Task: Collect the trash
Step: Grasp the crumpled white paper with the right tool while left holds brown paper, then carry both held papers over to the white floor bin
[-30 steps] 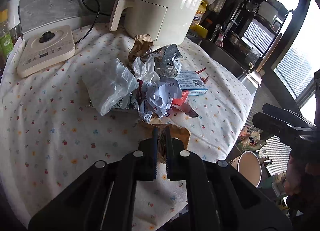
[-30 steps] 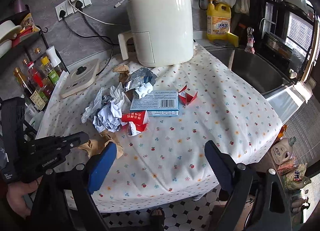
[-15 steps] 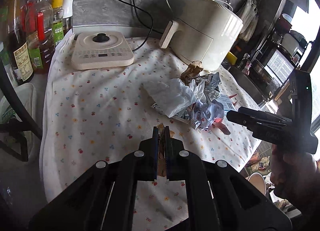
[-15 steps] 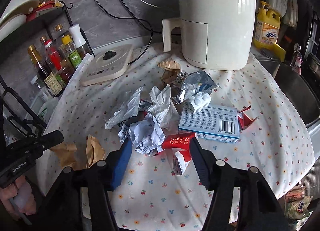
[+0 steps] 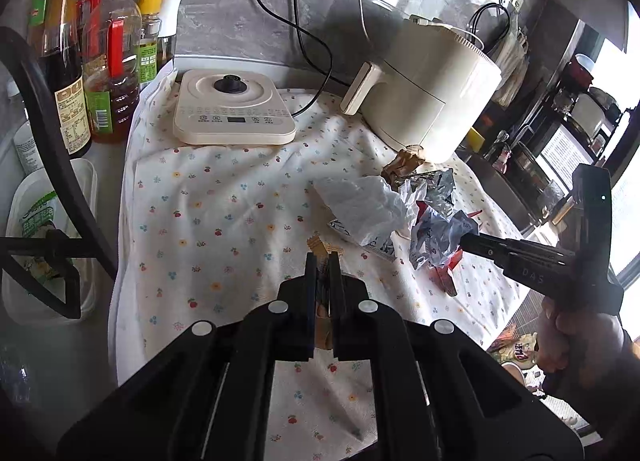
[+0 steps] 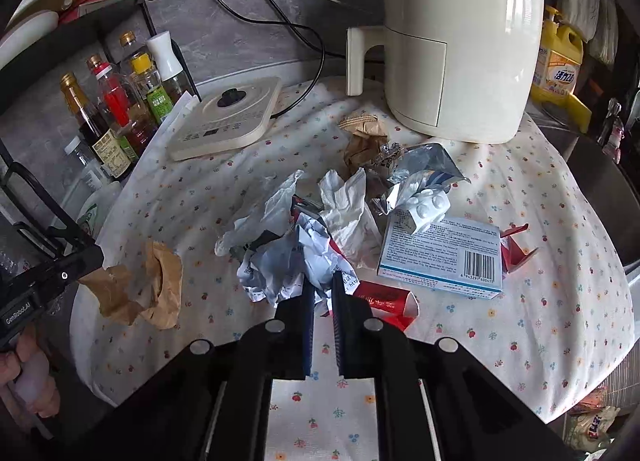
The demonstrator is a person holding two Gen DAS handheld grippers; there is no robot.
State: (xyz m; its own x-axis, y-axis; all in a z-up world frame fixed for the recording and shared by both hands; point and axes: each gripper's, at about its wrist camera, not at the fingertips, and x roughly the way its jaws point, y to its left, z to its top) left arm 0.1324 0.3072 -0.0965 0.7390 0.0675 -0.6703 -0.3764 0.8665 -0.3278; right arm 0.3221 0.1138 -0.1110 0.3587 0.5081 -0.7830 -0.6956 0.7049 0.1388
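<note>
My left gripper (image 5: pixel 323 261) is shut on a crumpled brown paper (image 5: pixel 325 249), held above the table's left edge; the paper also shows in the right wrist view (image 6: pixel 140 289). My right gripper (image 6: pixel 320 285) is shut on a crumpled white printed paper (image 6: pixel 296 265) at the near side of the trash pile. It appears in the left wrist view (image 5: pixel 464 241) pinching that paper (image 5: pixel 436 237). The pile holds a white plastic wrapper (image 6: pixel 264 213), a tissue (image 6: pixel 348 209), a foil bag (image 6: pixel 424 165), a blue and white box (image 6: pixel 444 257), red cartons (image 6: pixel 384 301) and another brown paper (image 6: pixel 364 137).
A cream air fryer (image 6: pixel 460 45) stands at the back of the flowered tablecloth (image 6: pixel 540 301). A cream hotplate (image 6: pixel 228 117) lies back left. Sauce bottles (image 6: pixel 116 109) and a black wire rack (image 5: pixel 52 165) stand left. A yellow detergent bottle (image 6: pixel 560 65) and sink (image 6: pixel 600 177) are right.
My right gripper has moved in and closed on the crumpled white paper. My left gripper, still holding the brown paper, has swung further left off the pile.
</note>
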